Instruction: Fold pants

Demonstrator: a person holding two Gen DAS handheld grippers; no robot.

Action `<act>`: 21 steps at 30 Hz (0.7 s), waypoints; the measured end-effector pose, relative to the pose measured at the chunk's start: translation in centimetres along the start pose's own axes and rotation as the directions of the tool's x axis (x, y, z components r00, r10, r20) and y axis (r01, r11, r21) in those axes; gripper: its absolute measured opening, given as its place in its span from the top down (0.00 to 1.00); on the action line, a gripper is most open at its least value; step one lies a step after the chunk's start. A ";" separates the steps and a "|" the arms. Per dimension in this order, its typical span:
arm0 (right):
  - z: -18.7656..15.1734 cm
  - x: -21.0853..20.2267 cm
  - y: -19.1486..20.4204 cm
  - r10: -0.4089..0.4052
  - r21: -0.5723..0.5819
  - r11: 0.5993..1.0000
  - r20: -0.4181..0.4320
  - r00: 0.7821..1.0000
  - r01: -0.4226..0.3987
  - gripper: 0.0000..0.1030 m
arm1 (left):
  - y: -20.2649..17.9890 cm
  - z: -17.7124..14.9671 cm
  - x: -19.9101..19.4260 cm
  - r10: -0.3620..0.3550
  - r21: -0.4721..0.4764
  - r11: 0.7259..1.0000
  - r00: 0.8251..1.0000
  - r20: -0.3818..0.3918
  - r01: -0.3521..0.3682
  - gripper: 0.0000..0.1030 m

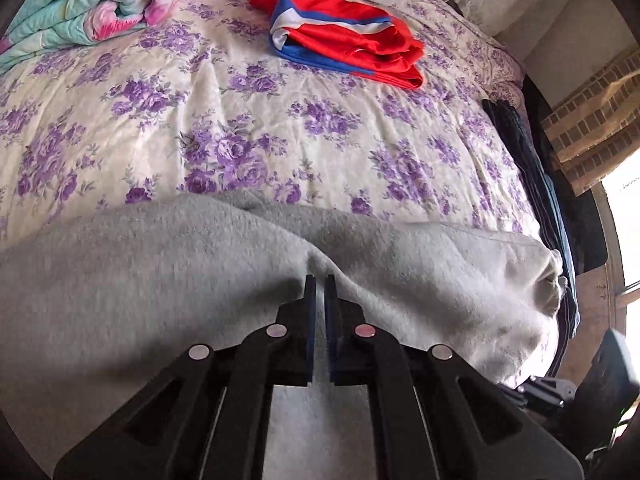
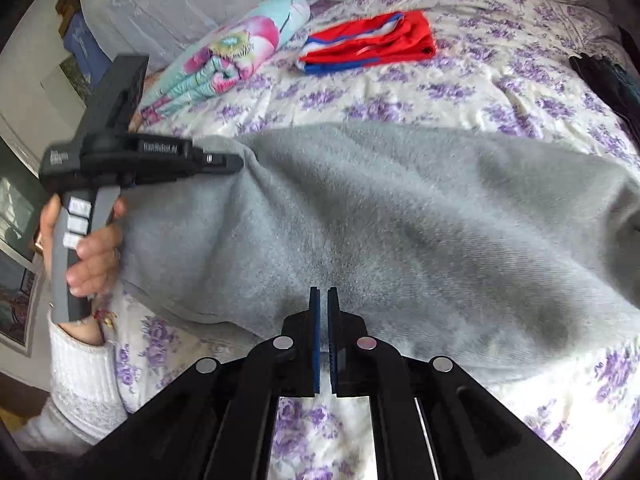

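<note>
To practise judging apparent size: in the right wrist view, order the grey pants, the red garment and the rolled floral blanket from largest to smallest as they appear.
1. Grey pants, by far the largest, though nearest the camera.
2 and 3. Rolled floral blanket and red garment look alike, so no ranking.

A bedroom in a home: a bed (image 1: 168, 128) under a cream cover printed with purple roses, a folded floral quilt (image 1: 80, 12) at its head, folded red and blue clothing (image 1: 344, 36) on top, framed pictures (image 2: 16, 216) on the wall.
</note>
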State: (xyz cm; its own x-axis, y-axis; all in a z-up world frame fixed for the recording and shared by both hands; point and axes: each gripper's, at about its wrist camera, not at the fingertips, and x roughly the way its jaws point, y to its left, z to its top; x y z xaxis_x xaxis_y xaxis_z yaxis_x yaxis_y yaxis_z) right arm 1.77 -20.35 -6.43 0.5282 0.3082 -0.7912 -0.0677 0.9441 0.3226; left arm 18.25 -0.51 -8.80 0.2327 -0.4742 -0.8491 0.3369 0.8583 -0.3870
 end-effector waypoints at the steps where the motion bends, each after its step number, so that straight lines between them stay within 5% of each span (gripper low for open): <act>1: 0.0 -1.9 -0.9 -0.001 0.022 1.000 0.046 0.999 0.000 0.85 | -0.5 -1.1 -1.1 -0.016 0.014 1.000 1.000 0.020 0.016 0.96; 3: -0.5 -6.0 -3.8 -0.074 0.118 0.991 0.153 0.986 0.056 0.18 | -1.6 -3.5 -2.8 -0.033 0.031 0.999 0.998 0.053 0.031 0.96; 5: -1.6 -9.2 -7.3 -0.177 0.239 0.963 0.229 0.957 0.121 0.14 | -2.7 -6.0 -3.1 -0.030 0.056 0.998 0.998 0.062 0.027 0.96; 8: -3.1 -10.8 -13.4 -0.229 0.432 0.893 0.202 0.952 0.123 0.14 | -3.7 -9.0 -1.2 0.004 0.080 0.997 1.000 0.020 -0.006 0.96; 11: -4.4 -10.4 -18.5 -0.181 0.575 0.817 0.190 0.965 0.040 0.14 | -3.2 -10.4 1.0 0.040 0.070 0.997 0.999 0.002 -0.041 0.96; 15: -4.5 -8.3 -22.1 -0.093 0.620 0.782 0.213 0.973 -0.061 0.14 | -2.9 -10.8 0.4 0.028 0.067 0.997 1.000 -0.006 -0.028 0.96; 21: -3.5 -4.2 -24.0 -0.014 0.609 0.786 0.192 0.981 -0.108 0.13 | -3.0 -11.7 0.0 0.056 0.081 0.995 0.998 0.001 -0.056 0.96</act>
State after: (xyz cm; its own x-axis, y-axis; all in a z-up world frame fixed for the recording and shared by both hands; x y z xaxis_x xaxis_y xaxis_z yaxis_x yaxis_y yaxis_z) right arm -1.79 -43.90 -12.72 0.6821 0.2668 -0.6809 0.4053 0.6370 0.6557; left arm 6.55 -0.79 -11.83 0.2522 -0.4254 -0.8692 0.3965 0.8648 -0.3082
